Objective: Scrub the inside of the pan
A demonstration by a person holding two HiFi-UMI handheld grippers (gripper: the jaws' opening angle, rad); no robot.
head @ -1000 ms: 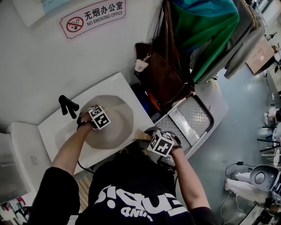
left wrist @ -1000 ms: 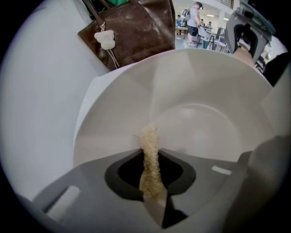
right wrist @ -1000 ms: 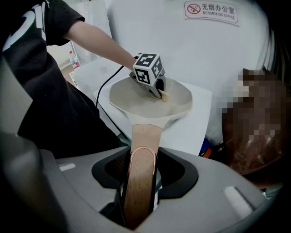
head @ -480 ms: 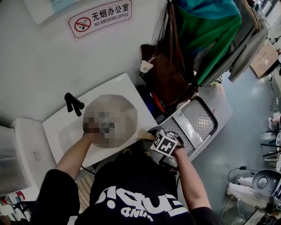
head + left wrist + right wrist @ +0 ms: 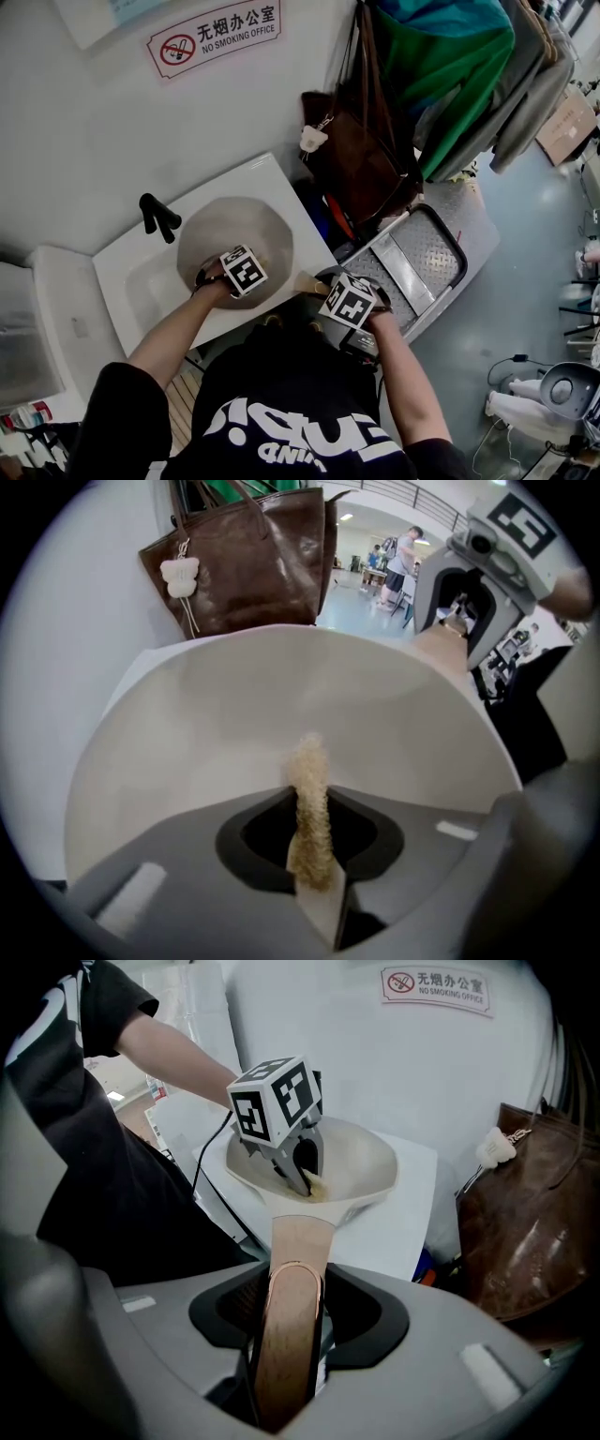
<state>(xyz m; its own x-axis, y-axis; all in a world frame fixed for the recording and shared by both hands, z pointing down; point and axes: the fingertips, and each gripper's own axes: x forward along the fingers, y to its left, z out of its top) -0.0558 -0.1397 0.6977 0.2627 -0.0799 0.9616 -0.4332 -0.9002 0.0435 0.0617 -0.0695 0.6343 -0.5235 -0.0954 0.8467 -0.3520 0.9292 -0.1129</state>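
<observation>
Gripping wooden handle (image 5: 302, 1241) of pan (image 5: 265, 227), right gripper (image 5: 283, 1349) sits close to person's body, jaws clamped on it. Pan rests over white sink (image 5: 122, 272). Left gripper (image 5: 317, 888) is inside pan, jaws pinched on beige scrubber (image 5: 309, 794); tip probably touches pan wall. Beyond: black faucet (image 5: 157, 217), brown bag (image 5: 248, 560).

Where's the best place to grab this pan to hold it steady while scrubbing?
By the wooden handle, coming end-on from the person's side: it juts out narrow and flat, while the bowl is wide and smooth. The right gripper clamps it so.
</observation>
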